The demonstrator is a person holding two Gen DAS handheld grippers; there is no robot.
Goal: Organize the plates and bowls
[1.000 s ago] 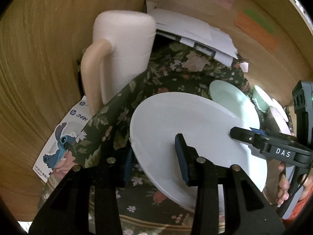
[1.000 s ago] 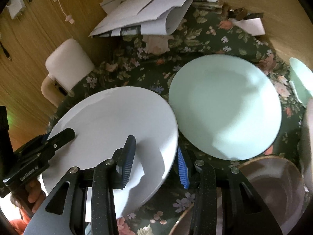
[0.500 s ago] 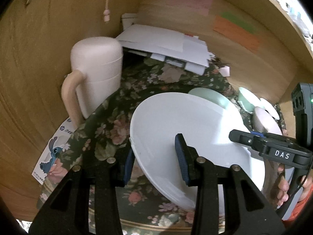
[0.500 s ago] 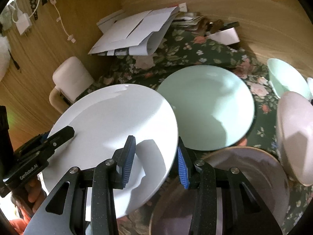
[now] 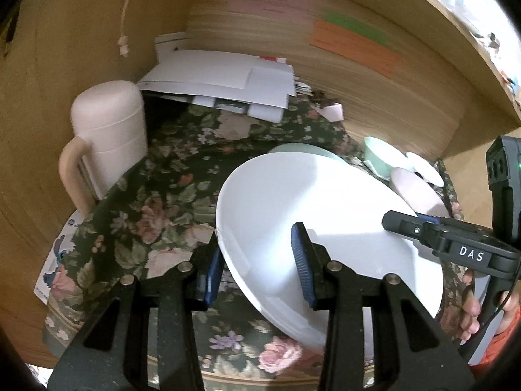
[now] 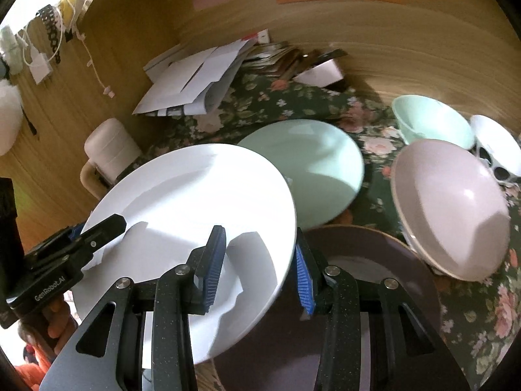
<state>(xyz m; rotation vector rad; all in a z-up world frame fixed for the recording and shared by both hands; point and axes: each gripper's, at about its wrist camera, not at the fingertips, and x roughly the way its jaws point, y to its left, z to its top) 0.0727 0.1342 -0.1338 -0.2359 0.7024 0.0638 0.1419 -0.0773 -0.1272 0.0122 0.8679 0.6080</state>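
Both grippers pinch the white plate (image 6: pixel 195 208) by opposite rim sections and hold it in the air, tilted, above the flowered cloth (image 5: pixel 156 195) that covers the desk. The left gripper (image 5: pixel 259 260) has one finger under the plate's left rim and the other on its upper face, so its fingers straddle the rim edge-on; seen from the right wrist, it grips the rim at the lower left (image 6: pixel 81 238). The right gripper (image 6: pixel 257 260) clamps the opposite rim the same way, one finger on the plate's face and the other below the edge. The relation that matters is where the plate lies from the other plates: the mint plate (image 6: pixel 312 169) lies flat on the cloth just beyond the white plate's far edge, partly hidden by it, while the dark plate (image 6: pixel 374 260) sits directly below the right gripper, nearer the front edge of the desk. A stack seems to be the aim, and which plate is the base I cannot tell; the dark one is nearer, under the right hand's side. The white plate slopes, so it will likely need levelling before it goes down. The pink bowl (image 6: pixel 452 208) leans just right of the dark plate, with the mint bowl (image 6: pixel 429 120) behind it.
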